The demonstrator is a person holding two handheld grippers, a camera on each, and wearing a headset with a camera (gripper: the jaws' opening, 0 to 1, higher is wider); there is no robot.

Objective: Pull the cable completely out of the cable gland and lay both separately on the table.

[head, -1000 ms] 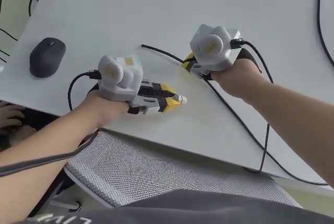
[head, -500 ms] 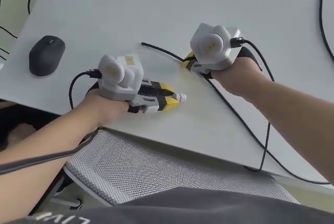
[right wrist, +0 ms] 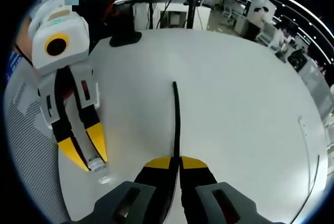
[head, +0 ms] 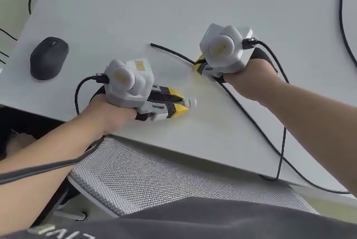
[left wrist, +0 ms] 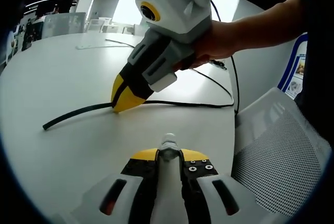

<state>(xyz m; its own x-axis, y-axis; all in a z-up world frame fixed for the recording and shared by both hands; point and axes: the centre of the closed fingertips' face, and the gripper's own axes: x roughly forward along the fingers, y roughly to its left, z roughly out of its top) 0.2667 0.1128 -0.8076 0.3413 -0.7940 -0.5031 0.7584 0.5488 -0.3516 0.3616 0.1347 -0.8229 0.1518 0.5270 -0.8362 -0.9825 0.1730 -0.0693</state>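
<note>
Left gripper view: the left gripper (left wrist: 168, 155) is clamped on the cable gland (left wrist: 168, 142), low over the table (left wrist: 62, 78). The right gripper (right wrist: 176, 161) pinches the cable (right wrist: 176, 109), which looks free of it. Best to lower each gently and release them well apart.

On the table (head: 167, 5), the mouse (head: 48, 57) lies left of the cable (head: 170, 53).

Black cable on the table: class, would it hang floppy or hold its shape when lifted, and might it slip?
Probably semi-stiff: the black cable runs nearly straight from the shut right gripper. Likely light, being thin. Its smooth sheath may slide through the jaws.
</note>
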